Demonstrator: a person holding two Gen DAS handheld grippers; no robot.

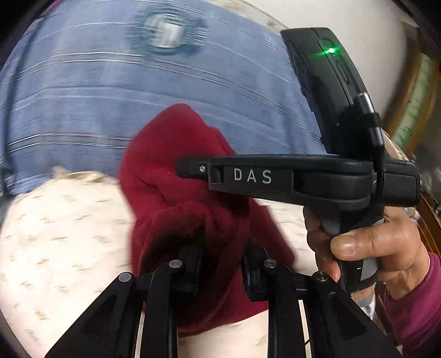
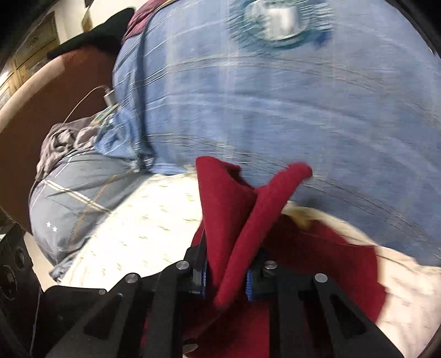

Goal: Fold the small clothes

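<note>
A dark red fleece garment (image 1: 171, 154) hangs bunched above the white patterned sheet (image 1: 60, 220). My left gripper (image 1: 223, 264) is shut on a thick fold of it at the bottom of the left wrist view. My right gripper (image 1: 190, 166) reaches in from the right, side-on, held by a hand (image 1: 372, 242), its tip against the cloth. In the right wrist view the right gripper (image 2: 227, 275) is shut on the red garment (image 2: 220, 198). Two folded edges stick up from between its blue pads (image 2: 249, 286), and more red cloth sags below right.
A blue striped duvet (image 2: 275, 110) with a round print (image 2: 278, 19) covers the far half of the bed. A grey-blue pillow (image 2: 82, 187) lies at the left, with a charger and cable (image 2: 107, 96) by a brown headboard (image 2: 55, 110). Both views are motion-blurred.
</note>
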